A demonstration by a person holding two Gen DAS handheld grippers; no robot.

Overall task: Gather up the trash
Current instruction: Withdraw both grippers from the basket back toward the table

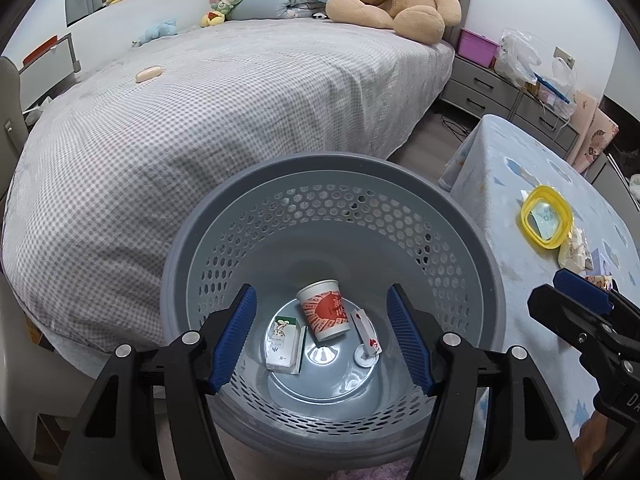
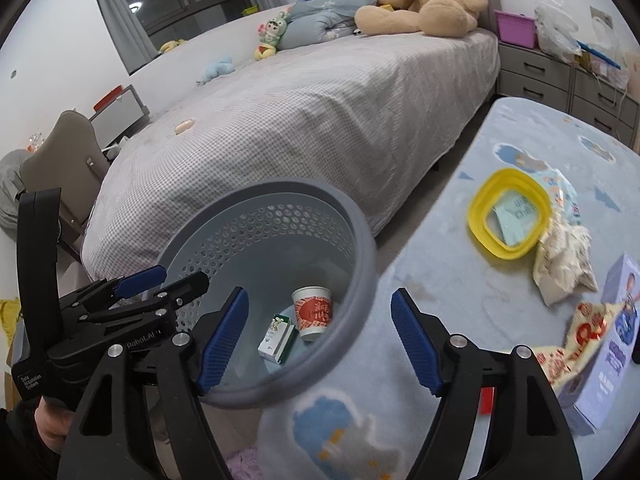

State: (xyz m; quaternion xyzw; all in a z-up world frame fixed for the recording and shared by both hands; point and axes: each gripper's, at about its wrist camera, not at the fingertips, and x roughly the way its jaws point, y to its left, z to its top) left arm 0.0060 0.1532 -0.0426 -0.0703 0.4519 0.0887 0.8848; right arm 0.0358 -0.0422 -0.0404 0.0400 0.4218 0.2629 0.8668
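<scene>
A grey perforated basket (image 1: pixel 332 162) stands on the floor between the bed and a table. At its bottom lie a red-and-white paper cup (image 1: pixel 326 312), a small white carton (image 1: pixel 284 344), a card-like wrapper (image 1: pixel 366 330) and a round white cap (image 1: pixel 366 358). My left gripper (image 1: pixel 322 340) hangs open over the basket mouth with nothing between its pads. My right gripper (image 2: pixel 320 342) is open and empty over the basket rim (image 2: pixel 368 272) and the table edge. On the table lie a crumpled paper bag (image 2: pixel 564 268) and a red-and-cream wrapper (image 2: pixel 580 332).
The table has a light blue cloth (image 2: pixel 440 280) with a yellow lid (image 2: pixel 510 212) and a purple box (image 2: pixel 612 344) on it. A bed in checked cover (image 1: pixel 200 128) fills the left and back. Grey drawers (image 1: pixel 484 88) stand at the far right.
</scene>
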